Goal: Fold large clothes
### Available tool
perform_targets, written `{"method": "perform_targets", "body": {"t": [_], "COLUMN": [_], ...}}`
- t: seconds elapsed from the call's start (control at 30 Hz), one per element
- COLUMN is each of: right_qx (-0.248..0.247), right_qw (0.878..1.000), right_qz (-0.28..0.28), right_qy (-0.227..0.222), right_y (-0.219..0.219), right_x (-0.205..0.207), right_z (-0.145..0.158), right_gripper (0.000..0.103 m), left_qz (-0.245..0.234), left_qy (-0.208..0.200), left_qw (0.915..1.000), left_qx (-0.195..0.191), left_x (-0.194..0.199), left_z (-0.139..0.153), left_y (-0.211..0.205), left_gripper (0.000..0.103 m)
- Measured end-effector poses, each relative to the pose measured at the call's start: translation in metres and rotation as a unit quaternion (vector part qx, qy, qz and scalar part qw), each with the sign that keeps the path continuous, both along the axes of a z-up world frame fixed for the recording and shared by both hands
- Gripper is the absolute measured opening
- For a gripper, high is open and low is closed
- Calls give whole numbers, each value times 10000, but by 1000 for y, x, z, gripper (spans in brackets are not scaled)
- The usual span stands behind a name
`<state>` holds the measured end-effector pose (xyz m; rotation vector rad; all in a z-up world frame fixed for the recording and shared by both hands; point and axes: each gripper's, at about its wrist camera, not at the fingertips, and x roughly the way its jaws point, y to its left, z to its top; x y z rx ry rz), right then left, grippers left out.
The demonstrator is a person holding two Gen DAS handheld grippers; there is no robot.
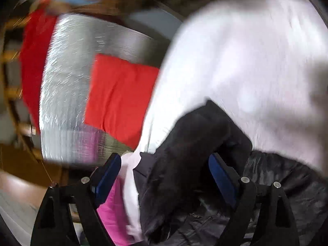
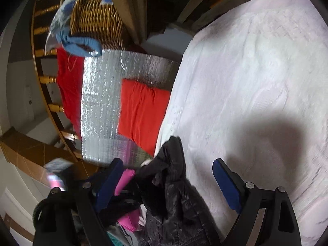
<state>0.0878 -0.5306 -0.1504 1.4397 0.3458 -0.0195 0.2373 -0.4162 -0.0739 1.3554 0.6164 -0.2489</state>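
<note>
A black quilted jacket (image 1: 184,153) lies crumpled at the near edge of a white fleece blanket (image 1: 246,61). In the blurred left wrist view my left gripper (image 1: 166,174) stands wide open. The jacket's raised fold sits between its blue pads (image 1: 108,176), and they do not press on it. In the right wrist view the same jacket (image 2: 174,188) lies on the blanket (image 2: 256,71). My right gripper (image 2: 168,181) is open around the jacket's upper part without gripping it. A pink garment (image 2: 125,178) shows beside the left pad.
A folded red cloth (image 2: 141,110) lies on a silver foil mat (image 2: 100,102), left of the blanket. Another red cloth (image 2: 69,86) hangs at the mat's far side by a wooden railing (image 2: 47,80). A wicker basket (image 2: 94,20) and a blue garment (image 2: 82,45) sit beyond.
</note>
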Motion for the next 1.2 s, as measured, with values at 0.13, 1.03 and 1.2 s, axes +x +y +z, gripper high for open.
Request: {"method": "perform_targets", "body": {"t": [0.13, 1.03, 1.2], "right_qx": [126, -383, 269], "right_qw": [9998, 9844, 9688], "right_qz": [-118, 1717, 2449], "right_qy": [-61, 30, 280], "right_y": [-7, 74, 125], "right_x": [-1, 44, 63], "right_z": [-2, 26, 18], "right_gripper": [91, 91, 91], "left_qz": [39, 3624, 3952], "left_qy": [-127, 530, 651], "left_qw": [9962, 6945, 6316], "left_qx": [862, -6193, -6638], "left_x": [13, 10, 5], "left_z": [-33, 51, 19], "left_y": [-5, 336, 382], "left_gripper": [79, 22, 22]}}
